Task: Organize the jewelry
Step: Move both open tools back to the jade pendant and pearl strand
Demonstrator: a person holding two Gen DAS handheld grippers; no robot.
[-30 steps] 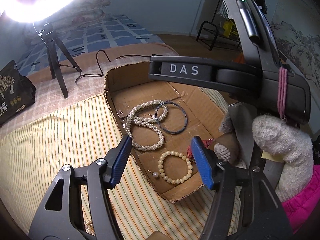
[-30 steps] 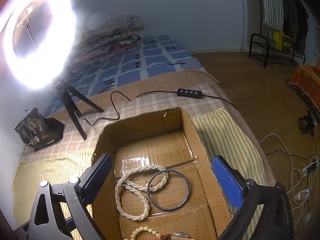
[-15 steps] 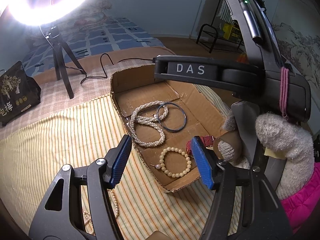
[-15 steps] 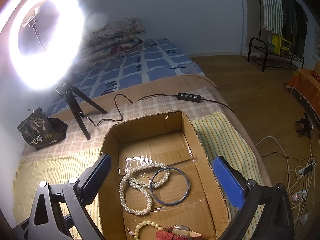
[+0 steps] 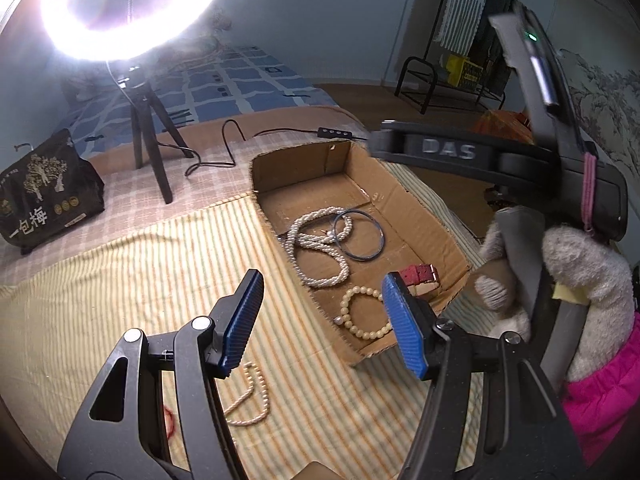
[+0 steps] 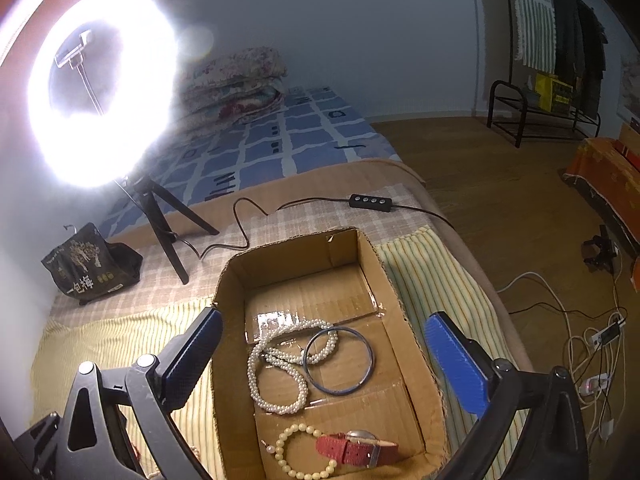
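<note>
Hovering: both tools, left (image 5: 322, 322), right (image 6: 324, 354), spread wide, empty, above box rim (image 6: 416, 330); necklace (image 5: 250, 400) outside.

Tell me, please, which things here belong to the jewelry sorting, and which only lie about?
Belong:
cardboard box
pearl necklace
blue bangle
bead bracelet
red watch
loose pearl strand

Lying about:
ring light
black bag
folded quilt

both wrist views angled down, sharing cardboard box (image 5: 420, 216) (image 6: 412, 364).
</note>
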